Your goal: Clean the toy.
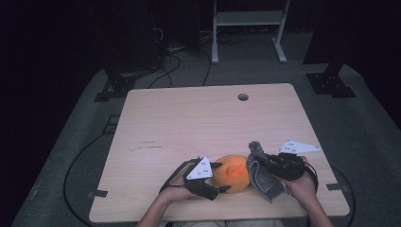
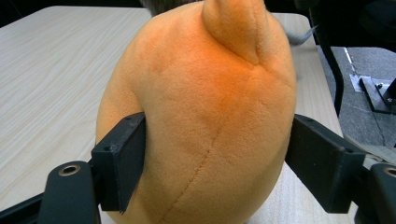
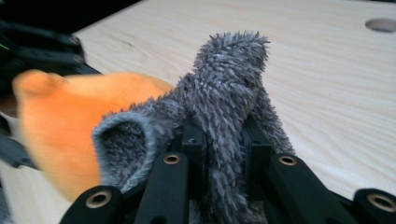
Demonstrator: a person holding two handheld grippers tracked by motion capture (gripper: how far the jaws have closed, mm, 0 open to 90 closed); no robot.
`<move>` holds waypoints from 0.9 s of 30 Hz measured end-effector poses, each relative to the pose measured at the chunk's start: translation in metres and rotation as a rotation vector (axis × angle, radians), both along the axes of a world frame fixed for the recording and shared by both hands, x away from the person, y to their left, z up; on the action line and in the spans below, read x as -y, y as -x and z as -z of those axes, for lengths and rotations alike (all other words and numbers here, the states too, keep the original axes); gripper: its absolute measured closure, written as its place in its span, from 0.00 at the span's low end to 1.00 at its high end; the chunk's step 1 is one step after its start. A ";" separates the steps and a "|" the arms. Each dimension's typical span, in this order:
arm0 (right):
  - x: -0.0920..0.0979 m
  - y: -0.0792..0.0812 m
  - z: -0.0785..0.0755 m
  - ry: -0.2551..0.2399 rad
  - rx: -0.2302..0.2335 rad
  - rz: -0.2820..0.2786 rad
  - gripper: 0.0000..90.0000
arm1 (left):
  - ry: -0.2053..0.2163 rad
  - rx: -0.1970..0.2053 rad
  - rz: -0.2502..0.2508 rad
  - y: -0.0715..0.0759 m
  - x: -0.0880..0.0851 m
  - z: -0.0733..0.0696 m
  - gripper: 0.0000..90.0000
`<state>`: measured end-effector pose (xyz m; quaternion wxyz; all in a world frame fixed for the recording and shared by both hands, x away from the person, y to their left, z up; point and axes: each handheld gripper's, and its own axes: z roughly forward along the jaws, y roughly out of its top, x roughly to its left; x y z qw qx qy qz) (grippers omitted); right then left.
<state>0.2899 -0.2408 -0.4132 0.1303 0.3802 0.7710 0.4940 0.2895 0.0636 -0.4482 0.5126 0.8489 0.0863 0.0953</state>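
Note:
An orange plush toy (image 1: 231,172) lies near the table's front edge, between my two grippers. My left gripper (image 1: 218,177) is shut on it from the left; in the left gripper view both black pads (image 2: 122,158) press into the orange plush toy (image 2: 205,116) on either side. A fuzzy grey sock (image 1: 263,176) hangs from my right gripper (image 1: 259,159), right of the toy. In the right gripper view the jaws pinch a fold of the grey sock (image 3: 224,102), with the sock's open cuff turned toward the orange plush toy (image 3: 60,121). My right gripper (image 3: 225,140) is shut on that sock.
The light wooden table (image 1: 189,123) has a round cable hole (image 1: 243,97) near its far edge. Beyond it stand a white metal frame (image 1: 248,28) and dark stands with cables on the grey floor.

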 end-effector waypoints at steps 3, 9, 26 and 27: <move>-0.009 0.009 -0.016 -0.037 0.047 -0.064 0.83 | 0.001 0.009 0.012 0.002 0.003 -0.001 0.26; -0.027 0.015 -0.010 0.050 0.042 -0.135 0.83 | 0.035 -0.036 0.019 -0.002 -0.003 -0.006 0.15; 0.000 0.005 0.002 0.066 0.019 -0.025 0.84 | 0.010 0.053 -0.058 0.003 0.009 -0.003 0.34; 0.003 0.005 0.001 0.055 0.015 -0.016 0.84 | 0.030 0.049 -0.071 0.002 0.009 -0.004 0.35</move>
